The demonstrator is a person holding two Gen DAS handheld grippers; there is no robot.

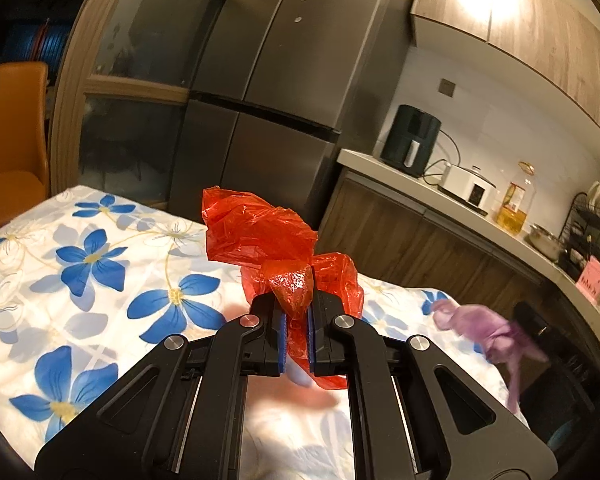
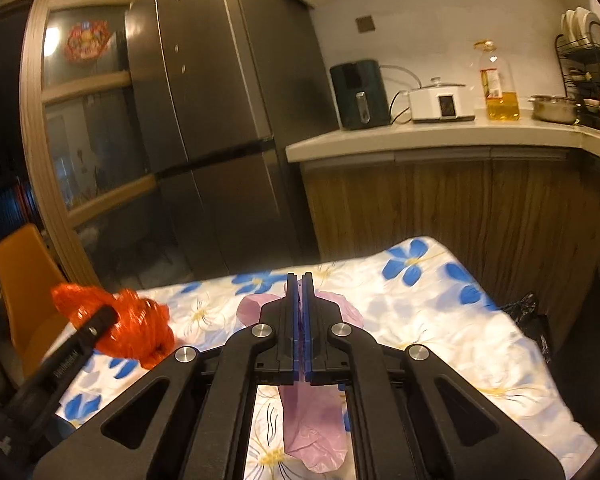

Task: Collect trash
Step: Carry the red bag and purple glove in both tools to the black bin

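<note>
My left gripper (image 1: 296,312) is shut on a crumpled red plastic bag (image 1: 256,232) and holds it above the table with the blue-flower cloth (image 1: 92,264). The red bag also shows at the left of the right wrist view (image 2: 140,324), with the left gripper's finger across it. My right gripper (image 2: 299,284) is shut on a thin purple plastic bag (image 2: 312,424) that hangs below its fingers over the table. That purple bag appears blurred at the right of the left wrist view (image 1: 496,332).
A steel fridge (image 2: 220,112) stands behind the table. A counter (image 2: 440,136) to the right carries an air fryer (image 2: 360,96), a white cooker (image 2: 440,104), an oil bottle (image 2: 500,84) and a dish rack. An orange chair (image 1: 12,140) is at the left. A black bag (image 2: 528,316) sits off the table's right edge.
</note>
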